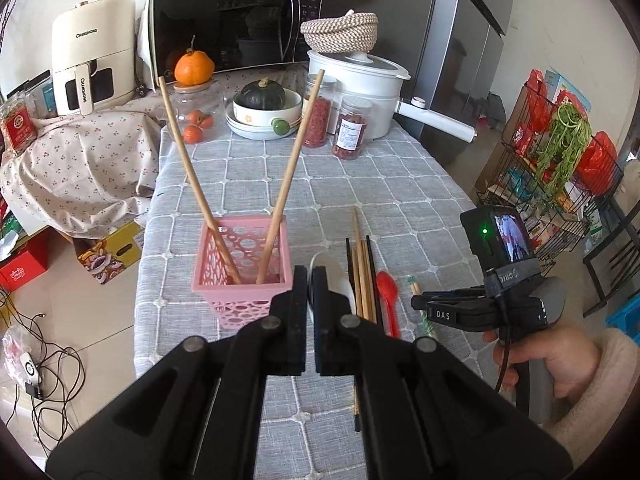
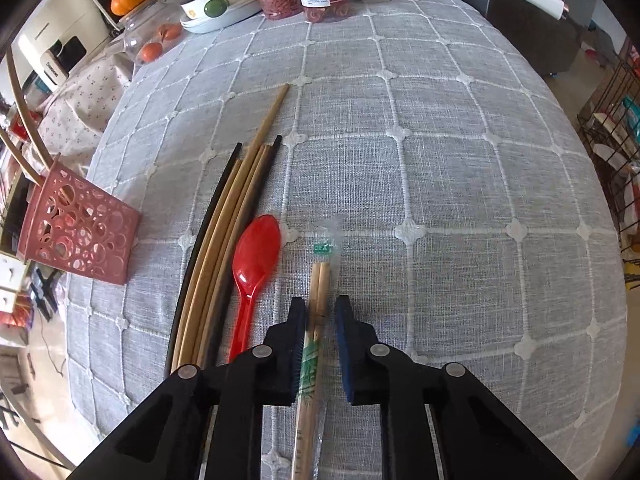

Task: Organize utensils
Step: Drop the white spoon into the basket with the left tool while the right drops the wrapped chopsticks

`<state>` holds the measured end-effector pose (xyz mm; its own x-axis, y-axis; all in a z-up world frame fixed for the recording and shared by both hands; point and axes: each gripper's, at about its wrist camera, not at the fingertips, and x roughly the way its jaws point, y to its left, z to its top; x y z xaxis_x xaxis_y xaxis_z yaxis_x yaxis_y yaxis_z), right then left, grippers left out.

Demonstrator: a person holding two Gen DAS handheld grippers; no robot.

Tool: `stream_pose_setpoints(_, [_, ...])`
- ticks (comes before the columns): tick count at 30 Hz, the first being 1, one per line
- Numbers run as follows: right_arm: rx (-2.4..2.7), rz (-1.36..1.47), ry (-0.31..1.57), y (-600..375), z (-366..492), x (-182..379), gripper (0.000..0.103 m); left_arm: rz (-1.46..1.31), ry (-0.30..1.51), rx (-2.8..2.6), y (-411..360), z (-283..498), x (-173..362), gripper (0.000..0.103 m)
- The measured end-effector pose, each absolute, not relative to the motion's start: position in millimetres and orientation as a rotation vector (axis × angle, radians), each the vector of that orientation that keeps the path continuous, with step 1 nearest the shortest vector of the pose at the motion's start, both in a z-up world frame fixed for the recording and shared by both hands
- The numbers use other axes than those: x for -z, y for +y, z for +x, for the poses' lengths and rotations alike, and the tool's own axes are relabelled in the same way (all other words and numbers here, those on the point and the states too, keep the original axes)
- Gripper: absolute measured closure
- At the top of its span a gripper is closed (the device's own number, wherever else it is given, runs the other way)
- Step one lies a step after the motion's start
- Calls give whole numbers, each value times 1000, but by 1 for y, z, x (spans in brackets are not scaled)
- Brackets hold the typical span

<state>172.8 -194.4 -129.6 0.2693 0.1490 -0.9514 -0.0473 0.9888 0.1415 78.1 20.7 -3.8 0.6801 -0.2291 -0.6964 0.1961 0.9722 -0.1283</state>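
right claw [image 2: 318, 306] straddles plastic-sleeved bamboo chopsticks [image 2: 316, 320] on woven cloth [image 2: 440, 160].

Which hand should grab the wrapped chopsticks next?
Probably the right gripper: its open jaws already sit on either side of the wrapped chopsticks. The left gripper is nearly closed, over by the pink basket.

Two chopsticks [image 1: 240, 184] standing in basket [image 1: 244, 280], loose chopsticks [image 2: 224, 248] to its right, spoon [image 2: 252, 272] beyond them
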Motion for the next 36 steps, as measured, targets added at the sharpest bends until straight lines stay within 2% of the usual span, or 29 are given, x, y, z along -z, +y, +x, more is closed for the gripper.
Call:
stream_pose_setpoints(2, [-135,74,1282,-193,173,129,97,-49,777,231,25,77,2,100])
stream_pose_setpoints(5, [-131,75,1261,-193,171,123,98,-46,733,205,34,72,-6,100])
stream_pose_setpoints(10, [-199,81,1117,-187,154,76,98,-62,627,133,53,67,-27,100])
stream_pose_setpoints(18, [-301,98,890,-174,122,12,98,-69,328,-61,74,50,-52,100])
stream_pose_setpoints(23, [-322,87,830,-168,113,-3,98,-16,170,-177,72,51,-50,100])
stream_pose_setpoints(36, [-325,91,809,-168,110,-3,98,-38,172,-306,63,83,-20,100])
